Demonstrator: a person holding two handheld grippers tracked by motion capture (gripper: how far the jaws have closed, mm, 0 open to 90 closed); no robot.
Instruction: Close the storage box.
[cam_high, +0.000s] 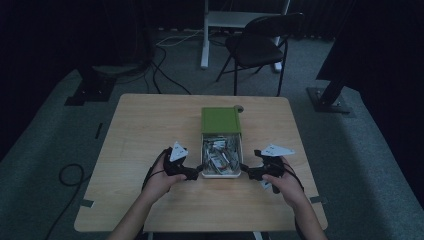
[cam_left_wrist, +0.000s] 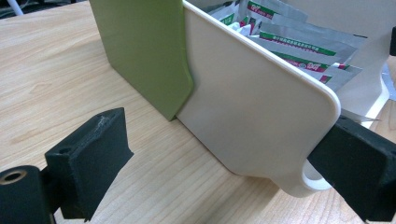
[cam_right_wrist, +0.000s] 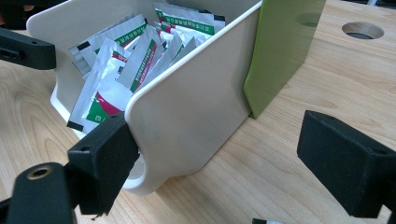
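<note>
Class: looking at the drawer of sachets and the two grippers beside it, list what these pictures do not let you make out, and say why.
- Print on the sachets: too small and blurred in the right gripper view.
- Inside of the green case: hidden by its own top in the high view.
- Drawer handle: partly behind a jaw in the left gripper view.
- Left gripper and right gripper contact with the drawer: too dark in the high view.

You can see printed lines on the green-and-white bands of the sachets (cam_right_wrist: 116, 70) in the drawer (cam_right_wrist: 187, 107), but the characters are too small and blurred to read. Nothing else carries legible text.
</note>
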